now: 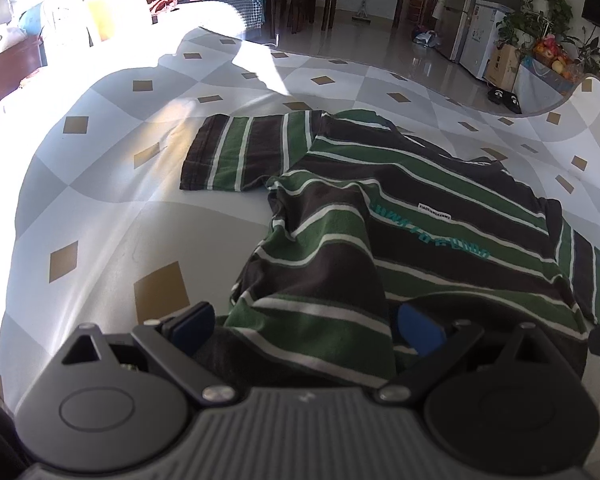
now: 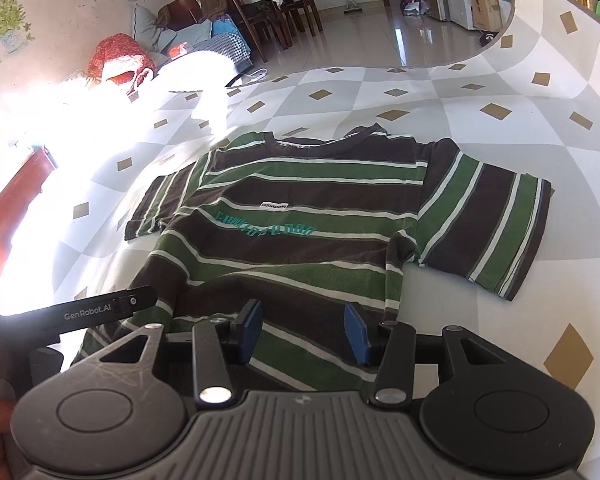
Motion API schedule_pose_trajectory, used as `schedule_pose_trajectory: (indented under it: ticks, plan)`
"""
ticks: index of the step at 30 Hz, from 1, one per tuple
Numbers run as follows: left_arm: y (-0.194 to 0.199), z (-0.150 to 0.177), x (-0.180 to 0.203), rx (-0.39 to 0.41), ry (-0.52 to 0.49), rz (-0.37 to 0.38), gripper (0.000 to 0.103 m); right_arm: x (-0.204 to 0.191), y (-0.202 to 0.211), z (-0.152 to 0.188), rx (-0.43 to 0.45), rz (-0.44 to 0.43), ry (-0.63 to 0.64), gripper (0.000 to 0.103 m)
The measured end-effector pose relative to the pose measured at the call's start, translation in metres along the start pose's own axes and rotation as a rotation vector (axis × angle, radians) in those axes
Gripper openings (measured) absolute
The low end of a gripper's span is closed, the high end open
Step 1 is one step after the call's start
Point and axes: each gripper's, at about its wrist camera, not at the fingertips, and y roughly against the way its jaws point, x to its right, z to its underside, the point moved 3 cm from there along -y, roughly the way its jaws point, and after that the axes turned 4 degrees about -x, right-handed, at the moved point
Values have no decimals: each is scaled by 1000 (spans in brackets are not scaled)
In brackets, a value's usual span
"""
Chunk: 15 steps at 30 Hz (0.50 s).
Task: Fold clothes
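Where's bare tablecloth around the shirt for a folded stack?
Bare tablecloth right of the shirt, below its right sleeve. More past the collar, up to the table's far edge. Also left of the shirt, below the left sleeve. Crowded at the hem: both grippers, left and right.

Soft matt knit cloth, that's the shirt (image 2: 300,216), its stripes a little fuzzy, lying on a smooth tabletop (image 2: 440,92) cover with a faint sheen. Matt black plastic on the right tongs (image 2: 305,334), blue rubbery pads (image 2: 358,336), shiny metal rivets; the floor (image 2: 380,36) gleams glossy.
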Motion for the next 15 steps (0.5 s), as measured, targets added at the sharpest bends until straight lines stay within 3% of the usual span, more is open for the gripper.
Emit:
schedule_pose_trajectory:
  ticks: [9,15]
  plan:
    - [-20,5,15,-32,-69,-25,99,54,-33,-48,-18,80,-99,45]
    - [-30,11,16,-59,-91,-31,99,76,-59,-63,-48,129,-144,45]
